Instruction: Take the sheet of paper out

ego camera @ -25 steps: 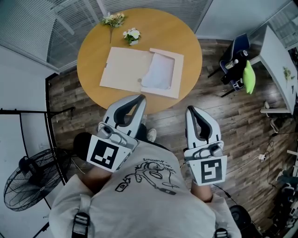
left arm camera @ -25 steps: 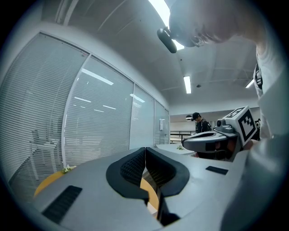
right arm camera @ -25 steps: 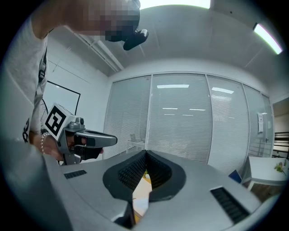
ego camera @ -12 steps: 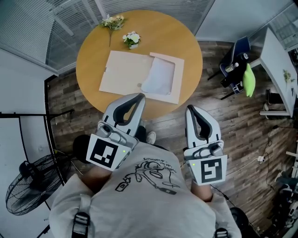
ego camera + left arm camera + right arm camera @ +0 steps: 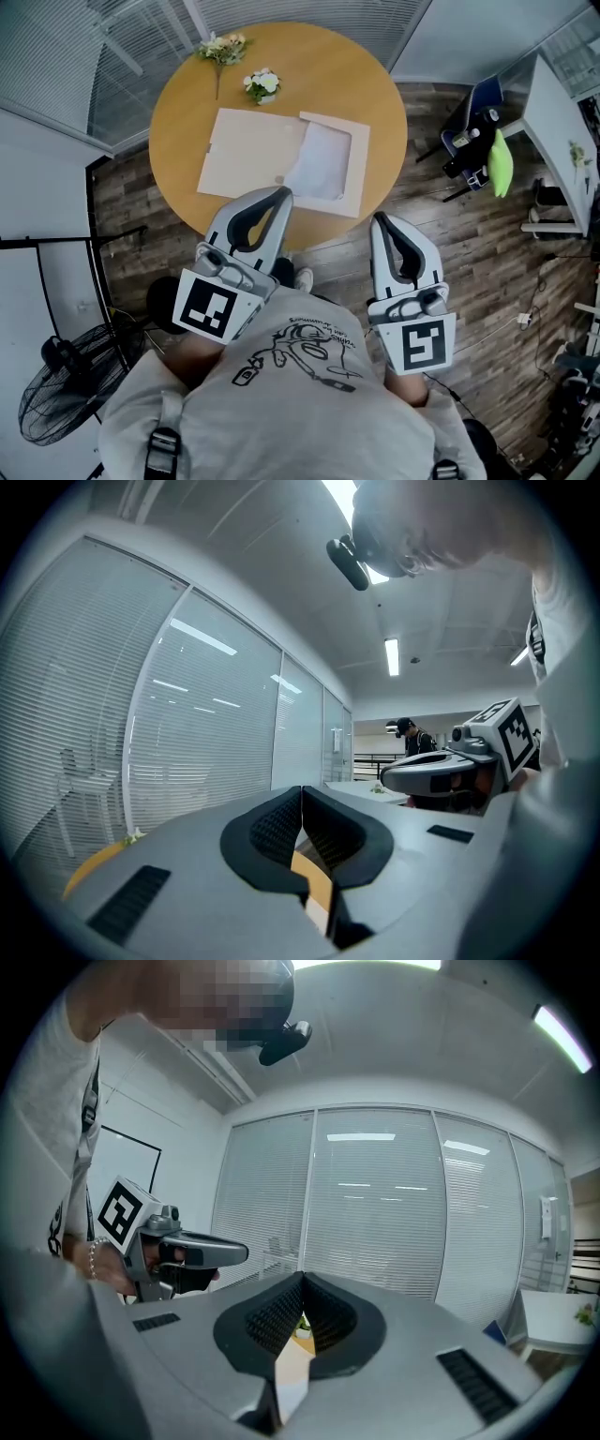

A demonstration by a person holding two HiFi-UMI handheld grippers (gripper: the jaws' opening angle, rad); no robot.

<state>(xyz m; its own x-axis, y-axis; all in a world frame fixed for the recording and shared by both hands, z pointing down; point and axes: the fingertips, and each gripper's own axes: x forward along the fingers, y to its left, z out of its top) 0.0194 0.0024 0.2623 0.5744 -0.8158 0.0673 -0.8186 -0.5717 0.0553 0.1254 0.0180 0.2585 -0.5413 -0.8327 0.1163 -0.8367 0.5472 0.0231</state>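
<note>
Head view, looking steeply down over your own chest: you hold the left hand-held gripper (image 5: 283,194) and the right hand-held gripper (image 5: 379,219) side by side and well apart. Both point away from you toward a round wooden tabletop (image 5: 370,84). Left gripper view and right gripper view each show the two ribbed jaws drawn together until the tips meet, with nothing between them. The left one's tip shows over the tabletop's near edge. The right one's tip falls short of that edge, over the dark plank floor (image 5: 450,244).

On the tabletop lies a flat beige folder (image 5: 248,148), opened out. The sheet of paper (image 5: 321,150), white, lies on the folder's right part, with a beige border along its far, right and near sides. Neither hand-held gripper touches it. Beyond the folder, near the tabletop's far edge, sits a small bunch of white flowers (image 5: 262,83). Further left lies a loose sprig (image 5: 221,47).

Slatted blinds (image 5: 56,56) run behind the tabletop. A standing fan (image 5: 66,389) is on the floor at your lower left. A dark chair (image 5: 473,122) stands to the right, with something bright green (image 5: 500,157) on it.
</note>
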